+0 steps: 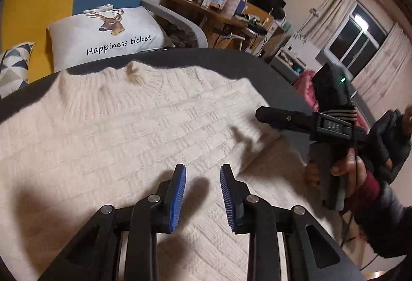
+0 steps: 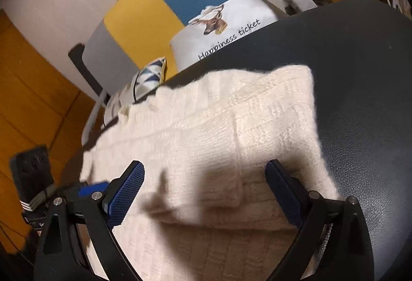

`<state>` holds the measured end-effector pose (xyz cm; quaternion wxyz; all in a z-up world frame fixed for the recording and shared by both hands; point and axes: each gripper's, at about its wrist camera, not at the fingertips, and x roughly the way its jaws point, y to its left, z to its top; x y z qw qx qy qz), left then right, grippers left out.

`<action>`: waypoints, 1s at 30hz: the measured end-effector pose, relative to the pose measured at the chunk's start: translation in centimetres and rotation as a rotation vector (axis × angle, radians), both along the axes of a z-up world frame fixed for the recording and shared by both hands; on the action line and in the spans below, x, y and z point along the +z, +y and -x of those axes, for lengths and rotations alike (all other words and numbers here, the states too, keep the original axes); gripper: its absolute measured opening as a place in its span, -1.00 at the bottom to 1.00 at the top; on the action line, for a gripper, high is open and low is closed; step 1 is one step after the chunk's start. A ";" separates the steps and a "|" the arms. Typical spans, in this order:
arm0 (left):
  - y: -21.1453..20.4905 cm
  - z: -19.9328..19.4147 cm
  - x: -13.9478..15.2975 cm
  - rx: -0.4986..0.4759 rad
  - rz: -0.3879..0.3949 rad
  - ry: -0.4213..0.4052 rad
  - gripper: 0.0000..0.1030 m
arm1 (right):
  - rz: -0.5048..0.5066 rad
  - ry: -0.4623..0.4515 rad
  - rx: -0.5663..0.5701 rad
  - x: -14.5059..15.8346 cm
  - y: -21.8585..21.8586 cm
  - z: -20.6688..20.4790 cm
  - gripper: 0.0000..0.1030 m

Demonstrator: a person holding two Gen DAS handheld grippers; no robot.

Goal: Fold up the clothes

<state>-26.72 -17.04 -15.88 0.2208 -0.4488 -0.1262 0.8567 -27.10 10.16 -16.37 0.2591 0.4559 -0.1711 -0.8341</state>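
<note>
Sweater point(image 1: 128, 126) lies (folded) beneath both empty hand-held grippers, left point(image 1: 203, 197) parted narrowly, right point(image 2: 206, 193) wide.

Fluffy cream knit sweater point(image 1: 144, 131), matt dark leatherette table point(image 2: 365, 110)

Cream knit sweater point(image 1: 144, 131) – near part hidden under left gripper point(image 1: 203, 197) frame, cut by bottom edge of left wrist view. In right wrist view sweater point(image 2: 231, 131) blurred; left edge smeared, possibly collar there. Right gripper point(image 1: 267, 116) seen side-on from left camera – finger gap unreadable; hand point(image 1: 345, 167) holding it partly covered by handle. Far desk point(image 1: 206, 7) clutter too small to identify. Patterned cushion point(image 1: 13, 67) cut by left edge.
</note>
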 end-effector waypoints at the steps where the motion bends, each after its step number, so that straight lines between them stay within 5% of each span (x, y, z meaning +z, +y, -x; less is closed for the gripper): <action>1: 0.1 0.1 -0.3 0.001 -0.002 -0.008 -0.46 | -0.033 0.014 -0.007 0.1 -0.1 -0.3 0.73; 3: -0.1 -0.3 -1.0 0.017 -0.013 -0.009 -0.46 | -0.112 0.026 -0.009 0.1 -0.4 -0.6 -0.62; 4: -0.3 -0.7 -1.0 0.023 -0.027 -0.007 -0.46 | -0.128 0.017 -0.001 -0.1 -0.5 -0.6 -0.71; 9: -1.3 -1.2 -1.3 0.047 -0.078 -0.010 -0.46 | 0.016 -0.049 -0.005 -1.1 1.0 0.0 -0.50; 11: -1.1 -1.3 -1.2 0.050 -0.069 -0.008 -0.46 | 0.026 -0.044 -0.005 -1.1 1.2 0.0 -0.57; 14: -0.6 -1.5 -0.9 0.048 -0.034 0.000 -0.46 | -0.086 0.028 0.028 -0.1 -0.4 -0.8 -0.84; 17: -0.3 -2.1 0.5 0.068 0.011 0.065 -0.46 | -0.210 0.131 0.094 2.1 -2.7 -1.6 -0.85; 21: -0.8 -1.9 0.8 0.090 0.031 0.077 -0.45 | -0.228 0.247 0.086 6.0 -3.1 -1.6 -0.85; 26: -3.2 -2.6 -0.9 0.154 -0.067 0.013 -0.46 | -0.330 0.106 0.084 1.4 -3.2 0.1 -0.85; 30: -6.5 -5.0 -0.7 0.274 -0.132 0.024 -0.45 | -0.289 0.095 0.051 0.0 -2.1 -0.3 -0.85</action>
